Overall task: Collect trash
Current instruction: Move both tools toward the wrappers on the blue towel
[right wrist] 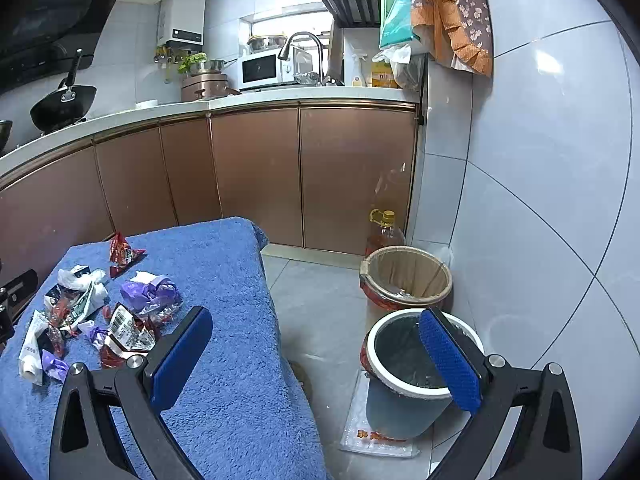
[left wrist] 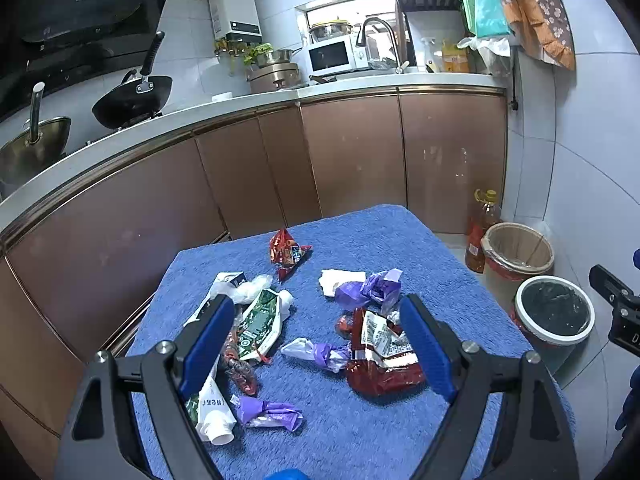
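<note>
The left wrist camera looks forward and a bit down, close above the blue towel [left wrist: 360,420] in the lower middle of the frame. The right wrist camera sits further right, over the towel's edge, with the floor [right wrist: 320,300] and two bins at lower right. Both views share the towel, the bins and the kitchen counter [left wrist: 248,106] across the top.

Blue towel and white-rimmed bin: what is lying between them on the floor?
In the right wrist view, only bare grey floor tiles lie between the blue towel and the white-rimmed bin; no trash lies there.
</note>
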Tool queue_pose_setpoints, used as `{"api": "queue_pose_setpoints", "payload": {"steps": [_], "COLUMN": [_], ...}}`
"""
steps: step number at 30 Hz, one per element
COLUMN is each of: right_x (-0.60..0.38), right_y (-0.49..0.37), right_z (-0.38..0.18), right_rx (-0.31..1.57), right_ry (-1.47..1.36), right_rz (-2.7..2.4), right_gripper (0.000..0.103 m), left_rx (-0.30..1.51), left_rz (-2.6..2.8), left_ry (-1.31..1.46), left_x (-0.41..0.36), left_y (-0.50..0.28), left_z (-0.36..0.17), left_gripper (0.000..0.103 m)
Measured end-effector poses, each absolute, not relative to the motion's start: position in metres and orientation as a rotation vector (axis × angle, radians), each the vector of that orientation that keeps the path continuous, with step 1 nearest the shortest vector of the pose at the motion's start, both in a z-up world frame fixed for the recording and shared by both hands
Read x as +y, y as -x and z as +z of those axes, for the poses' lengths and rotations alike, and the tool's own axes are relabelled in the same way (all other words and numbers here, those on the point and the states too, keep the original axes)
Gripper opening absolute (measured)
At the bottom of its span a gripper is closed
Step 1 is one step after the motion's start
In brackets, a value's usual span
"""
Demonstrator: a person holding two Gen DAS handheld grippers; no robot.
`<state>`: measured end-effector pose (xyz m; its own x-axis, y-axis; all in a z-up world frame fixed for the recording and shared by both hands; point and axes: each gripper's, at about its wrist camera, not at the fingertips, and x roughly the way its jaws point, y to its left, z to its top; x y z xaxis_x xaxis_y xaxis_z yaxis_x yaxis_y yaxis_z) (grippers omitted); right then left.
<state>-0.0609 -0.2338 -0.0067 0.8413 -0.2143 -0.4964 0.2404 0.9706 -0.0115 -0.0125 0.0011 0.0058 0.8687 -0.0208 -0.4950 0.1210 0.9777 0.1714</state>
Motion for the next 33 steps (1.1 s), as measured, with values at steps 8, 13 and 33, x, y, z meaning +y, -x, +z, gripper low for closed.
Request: {"api": "queue_pose_setpoints", "payload": {"steps": [8, 13, 33], "right_x": [-0.218, -0.209, -0.213], "right_y": [0.071, 0.078, 0.058], "right_z": [0.005, 0.014, 0.007], "right_rx": [0.494, 0.476, 0.469], "right_ry": [-0.022, -0.002, 0.001], "right_rz": [-0.224, -0.222, -0.215], "right_gripper": [0.103, 0.103, 0.103], "left_rx": [0.517, 0.520, 0.551], "left_rz": [-0.132, -0.161, -0.185], "left_ry": [-0.125, -0.074, -0.079], "left_x": [0.021, 0.029, 0.022], "left_y": [0.024, 0.030, 0.001], "left_z": [0.011, 0.015, 0.002], "left_gripper": [0.085, 0.085, 0.085]}}
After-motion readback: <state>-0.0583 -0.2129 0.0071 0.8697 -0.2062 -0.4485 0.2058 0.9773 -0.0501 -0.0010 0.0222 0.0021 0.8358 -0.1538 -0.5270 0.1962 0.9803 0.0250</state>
